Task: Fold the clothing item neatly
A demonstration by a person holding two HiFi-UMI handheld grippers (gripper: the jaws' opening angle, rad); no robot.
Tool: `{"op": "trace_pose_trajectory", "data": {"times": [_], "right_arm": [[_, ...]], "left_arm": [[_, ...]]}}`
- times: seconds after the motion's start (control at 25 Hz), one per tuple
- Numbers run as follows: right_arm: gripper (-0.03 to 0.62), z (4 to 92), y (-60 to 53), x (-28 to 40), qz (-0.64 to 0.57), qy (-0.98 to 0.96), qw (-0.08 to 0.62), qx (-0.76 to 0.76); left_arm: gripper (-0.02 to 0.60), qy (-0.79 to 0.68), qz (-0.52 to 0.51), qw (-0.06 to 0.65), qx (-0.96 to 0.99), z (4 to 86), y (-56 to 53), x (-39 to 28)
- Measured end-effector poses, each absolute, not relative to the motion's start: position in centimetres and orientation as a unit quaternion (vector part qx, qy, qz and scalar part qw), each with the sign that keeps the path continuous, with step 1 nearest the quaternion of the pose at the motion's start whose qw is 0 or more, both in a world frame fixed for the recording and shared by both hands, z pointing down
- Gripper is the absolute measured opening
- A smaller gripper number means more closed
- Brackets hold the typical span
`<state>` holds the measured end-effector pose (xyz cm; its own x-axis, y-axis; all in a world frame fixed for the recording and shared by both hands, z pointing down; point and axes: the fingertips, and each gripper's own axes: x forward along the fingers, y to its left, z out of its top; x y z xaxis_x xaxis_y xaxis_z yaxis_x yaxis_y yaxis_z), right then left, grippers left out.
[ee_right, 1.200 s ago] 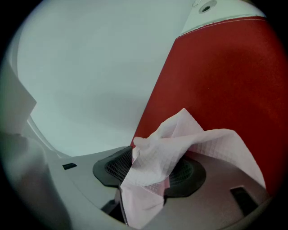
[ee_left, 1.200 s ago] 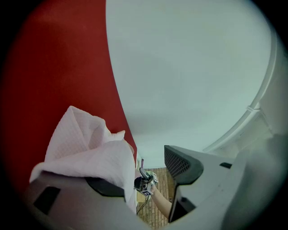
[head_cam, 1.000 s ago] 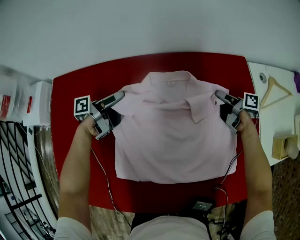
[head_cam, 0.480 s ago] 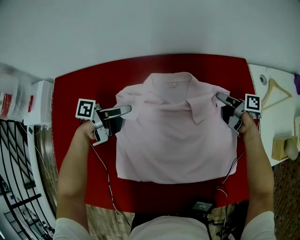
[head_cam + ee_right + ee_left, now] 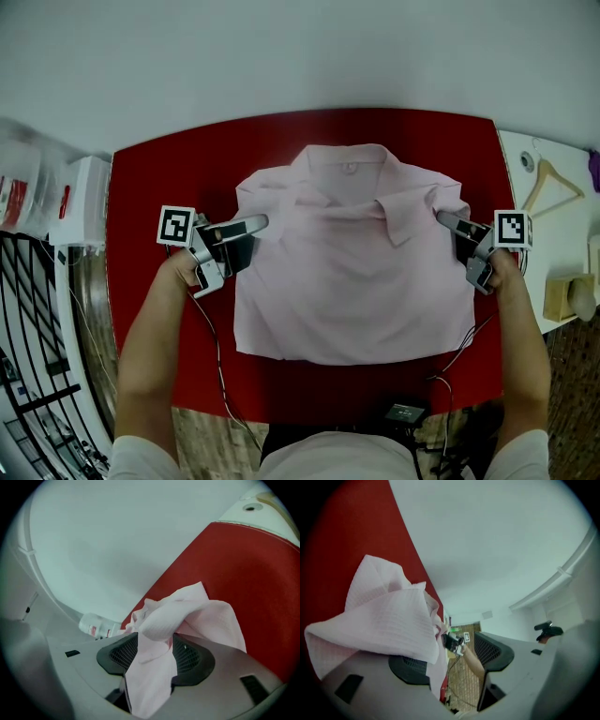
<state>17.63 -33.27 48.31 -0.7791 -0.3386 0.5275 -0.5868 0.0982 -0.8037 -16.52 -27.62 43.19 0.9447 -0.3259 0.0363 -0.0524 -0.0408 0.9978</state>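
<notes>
Pink shirt [image 5: 352,281], right tongs [image 5: 451,231] pinching its fabric, left tongs [image 5: 255,234] spread, cloth draped over one jaw

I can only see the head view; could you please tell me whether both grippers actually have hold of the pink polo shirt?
Observer: The right gripper does. Its own view shows the jaws closed on a bunched fold of the polo shirt.
Operator: Thank you. And the left one?
Observer: The left gripper has its jaws apart. The shirt only drapes over one pad, and the gap between the jaws is open.
</notes>
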Motion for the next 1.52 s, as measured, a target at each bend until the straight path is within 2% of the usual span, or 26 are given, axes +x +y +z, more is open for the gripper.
{"op": "trace_pose_trajectory", "data": {"times": [0.2, 0.4, 0.68, 1.0, 1.52], "right_arm": [[0.213, 47.3, -30.5, 16.7, 0.556, -0.765, 0.14, 0.293], [0.213, 46.9, -30.0, 15.6, 0.541, -0.783, 0.131, 0.277], [0.213, 47.5, -29.2, 15.2, 0.56, -0.766, 0.126, 0.291], [0.213, 47.8, -29.2, 15.1, 0.518, -0.789, 0.154, 0.294], [0.212, 47.3, -28.2, 13.8, 0.397, -0.838, 0.24, 0.287]], "left_arm": [[0.288, -0.197, -0.24, 0.652, 0.692, 41.8, -32.3, -19.2], [0.29, -0.276, -0.3, 0.596, 0.692, 42.0, -35.6, -21.0], [0.29, -0.317, -0.293, 0.573, 0.697, 42.9, -36.7, -21.5], [0.29, -0.363, -0.287, 0.562, 0.685, 44.1, -37.5, -23.5], [0.29, -0.32, -0.257, 0.532, 0.741, 41.5, -35.2, -21.5]]}}
